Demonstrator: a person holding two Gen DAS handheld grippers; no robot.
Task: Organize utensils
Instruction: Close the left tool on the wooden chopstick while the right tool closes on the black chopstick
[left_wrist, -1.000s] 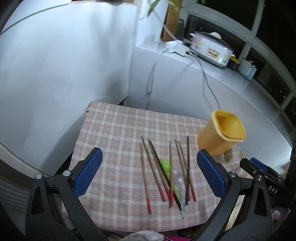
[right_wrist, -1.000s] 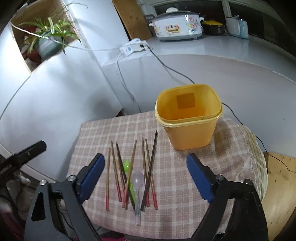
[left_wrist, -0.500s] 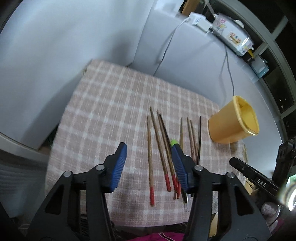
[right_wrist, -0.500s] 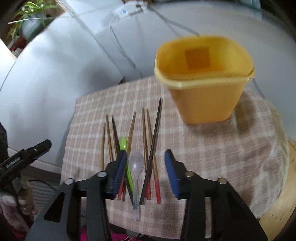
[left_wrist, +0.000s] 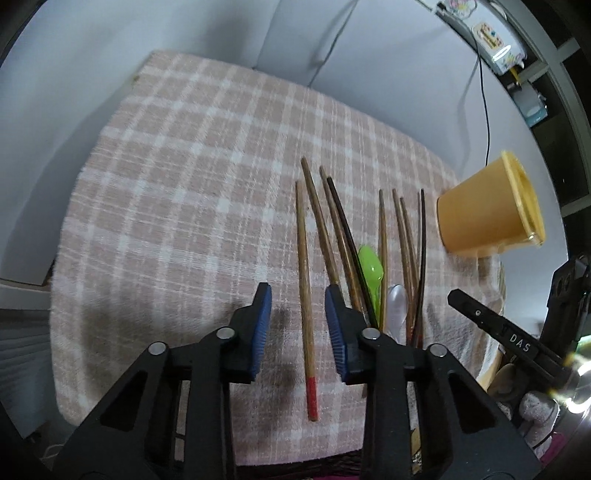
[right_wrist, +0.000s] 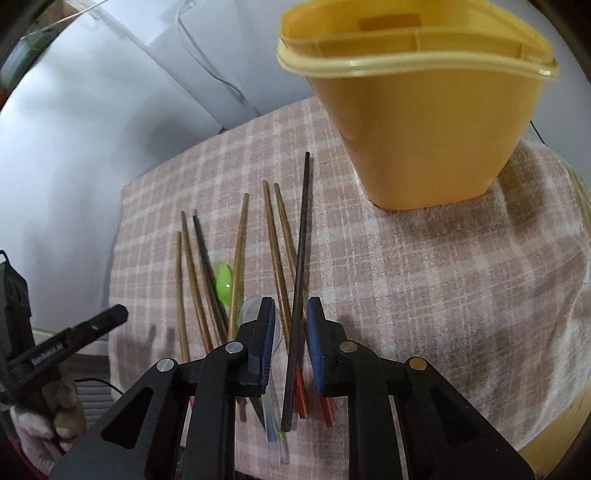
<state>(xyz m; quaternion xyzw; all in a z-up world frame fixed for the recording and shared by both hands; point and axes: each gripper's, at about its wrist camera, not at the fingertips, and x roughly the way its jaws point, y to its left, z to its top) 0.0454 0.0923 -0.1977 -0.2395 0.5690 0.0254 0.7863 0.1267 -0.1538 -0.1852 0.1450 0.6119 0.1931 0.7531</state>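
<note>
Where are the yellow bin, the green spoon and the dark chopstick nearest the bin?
yellow bin (right_wrist: 424, 140): right wrist view, front wall.
green spoon (left_wrist: 370, 265): left wrist view, bowl.
dark chopstick (right_wrist: 303, 229): right wrist view, mid-shaft.

Yellow tub (right_wrist: 424, 122), pink-and-white checked cloth (left_wrist: 184, 184)

Eight chopsticks (left_wrist: 305, 280), two spoons (left_wrist: 371, 266), one container (left_wrist: 484, 214)

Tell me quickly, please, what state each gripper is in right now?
Left gripper: closing around a red-tipped chopstick, not gripping.
Right gripper: closing around a dark chopstick, not gripping.
</note>
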